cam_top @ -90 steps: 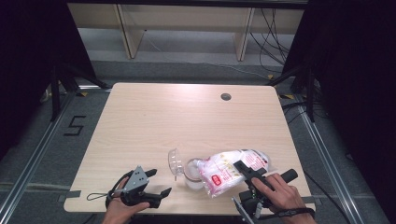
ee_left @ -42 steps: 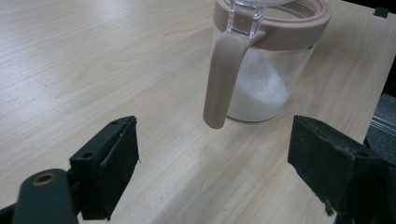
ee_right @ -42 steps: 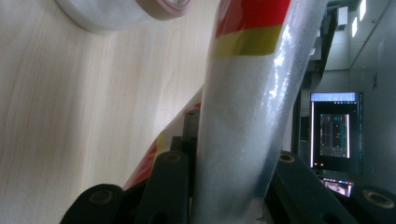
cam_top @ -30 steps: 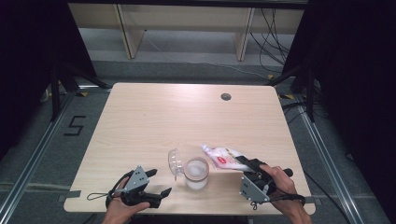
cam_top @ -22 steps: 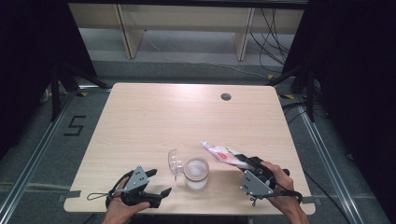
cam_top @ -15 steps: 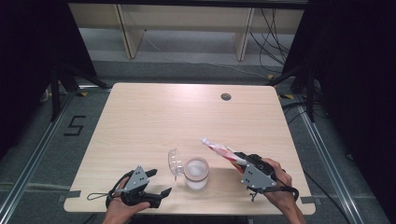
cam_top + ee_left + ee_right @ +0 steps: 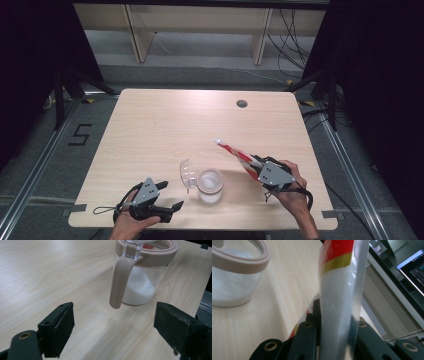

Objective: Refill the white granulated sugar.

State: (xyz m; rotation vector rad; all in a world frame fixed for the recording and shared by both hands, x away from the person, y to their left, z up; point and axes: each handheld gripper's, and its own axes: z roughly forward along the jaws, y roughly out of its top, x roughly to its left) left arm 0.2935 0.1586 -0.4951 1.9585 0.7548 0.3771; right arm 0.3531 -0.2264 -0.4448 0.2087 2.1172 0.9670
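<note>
A clear jar [image 7: 210, 185] with a beige rim, part-filled with white grains, stands near the table's front middle, and its clear lid [image 7: 186, 174] is flipped open to the left. My right gripper [image 7: 253, 163] is shut on a clear bag [image 7: 232, 150] of white grains with red and yellow print. The bag slants up and to the far left, just right of the jar. Seen from the right gripper, the bag [image 7: 339, 290] rises between my jaws, with the jar [image 7: 234, 277] at left. My left gripper [image 7: 170, 195] rests open on the table to the left, aimed at the jar [image 7: 142, 277].
The wooden table [image 7: 150, 130] has a round cable hole [image 7: 242, 104] near its far edge. A beige latch tab [image 7: 120, 282] hangs down the jar's side toward my left gripper [image 7: 121, 330]. Dark curtains and metal floor rails flank the table.
My right gripper has carried the bag from over the jar to the right and slightly down, and the bag now stands edge-on, pointing to the far left. The left gripper has stayed put.
</note>
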